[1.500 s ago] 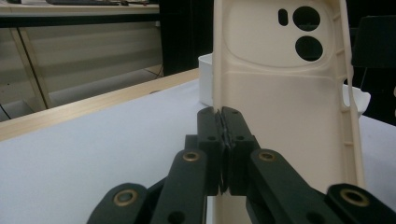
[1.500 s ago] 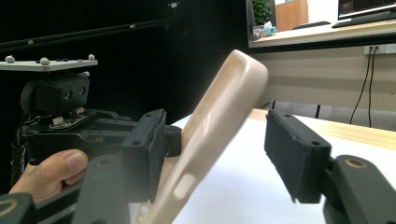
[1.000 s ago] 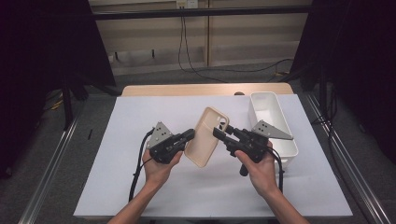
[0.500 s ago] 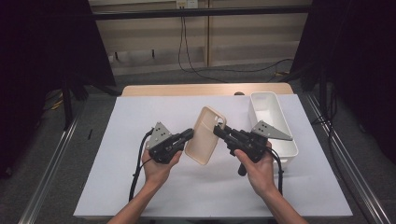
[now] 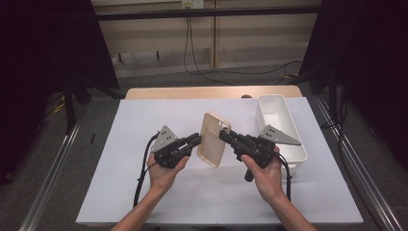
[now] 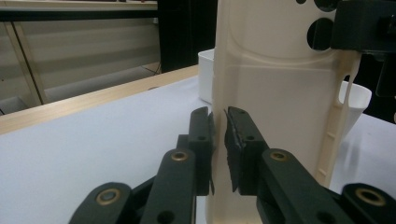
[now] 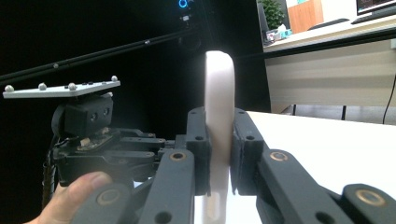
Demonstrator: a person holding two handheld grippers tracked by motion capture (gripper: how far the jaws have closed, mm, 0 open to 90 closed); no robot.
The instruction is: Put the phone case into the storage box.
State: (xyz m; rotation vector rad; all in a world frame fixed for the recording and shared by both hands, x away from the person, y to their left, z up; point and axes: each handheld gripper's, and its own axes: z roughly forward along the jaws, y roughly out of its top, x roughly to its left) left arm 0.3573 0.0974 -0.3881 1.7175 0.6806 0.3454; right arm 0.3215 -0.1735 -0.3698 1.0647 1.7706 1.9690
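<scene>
A cream phone case (image 5: 214, 139) hangs upright above the white table (image 5: 144, 120), held from both sides. My left gripper (image 5: 197, 139) comes in from the left. In the left gripper view its pads (image 6: 218, 116) flank the case (image 6: 280, 93) at its thin side rim; the jaws have just been easing open, with the rim still pinched between them. My right gripper (image 5: 223, 134) comes from the right and is shut on the opposite edge. In the right gripper view the case (image 7: 219, 74) stands edge-on between the pressed pads (image 7: 219, 121), with the left gripper (image 7: 93, 135) behind.
A white rectangular bin (image 5: 262, 103) stands on the table's right side, just behind my right hand, and also shows as the bin (image 6: 205, 70) behind the case. A wooden table edge (image 5: 211, 91) runs along the back. Dark stands flank the table.
</scene>
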